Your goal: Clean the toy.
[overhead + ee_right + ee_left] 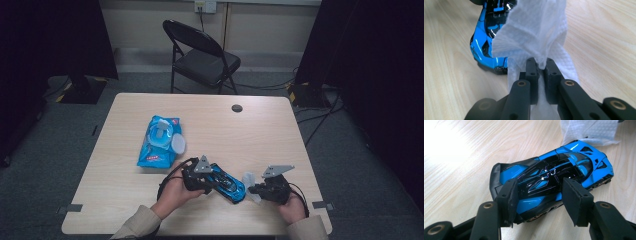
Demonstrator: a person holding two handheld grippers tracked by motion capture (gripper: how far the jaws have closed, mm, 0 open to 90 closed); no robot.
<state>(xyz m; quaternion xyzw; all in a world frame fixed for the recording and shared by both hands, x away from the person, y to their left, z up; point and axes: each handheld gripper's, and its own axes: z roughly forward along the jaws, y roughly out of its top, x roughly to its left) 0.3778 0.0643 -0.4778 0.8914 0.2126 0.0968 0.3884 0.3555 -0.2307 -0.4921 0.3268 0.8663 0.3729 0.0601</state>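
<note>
Work: wiping a toy car with a wet wipe, as it looks.
Car (226, 182): blue and black, on the table's (250, 135) near edge, between the two hands, nose toward the right.
Left gripper (197, 181): clamped on the car's rear half, one pad on each flank; in the left gripper view the pads (512, 195) press the bodywork.
Right gripper (261, 189): clenched on a wipe (534, 27), pinched tight between its pads, the loose cloth fanning out toward the car's nose.
Wipe to car: just beside the nose; I cannot tell whether they touch.
Pack (161, 140): blue wipes pack, lid open, farther off to the left.
Risk, slip: the car's shell is glossy and curved, so a hard sideways wipe could twist it out of the left pads.
Risk, cloth: little of the wipe is gripped; dragging over vents or the spoiler could snag it and pull it free.
Risk, edge: the car sits near the table's near edge, so a shove could send it off.
Risk, open lid: remaining wipes may dry.
</note>
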